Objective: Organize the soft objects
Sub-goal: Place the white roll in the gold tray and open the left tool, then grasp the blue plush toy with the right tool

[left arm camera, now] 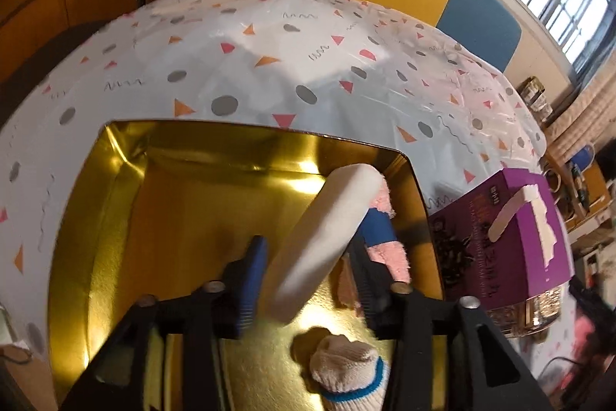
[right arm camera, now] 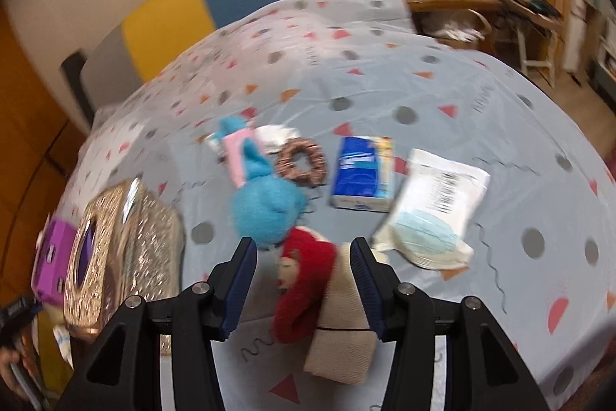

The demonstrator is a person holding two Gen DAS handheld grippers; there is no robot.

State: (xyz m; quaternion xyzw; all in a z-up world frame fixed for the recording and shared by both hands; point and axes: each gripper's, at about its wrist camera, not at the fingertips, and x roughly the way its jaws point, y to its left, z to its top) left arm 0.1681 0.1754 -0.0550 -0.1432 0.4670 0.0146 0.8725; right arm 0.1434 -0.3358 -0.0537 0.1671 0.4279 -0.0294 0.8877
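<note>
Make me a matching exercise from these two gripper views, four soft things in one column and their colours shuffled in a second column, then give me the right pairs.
Things:
1. sponge block between the left gripper's fingers
2. scrunchie
3. tissue pack
4. fuzzy sock between the right gripper's fingers

Colours:
A. red
B. brown
C. white
D. blue

Pairs: 1-C, 2-B, 3-D, 4-A
</note>
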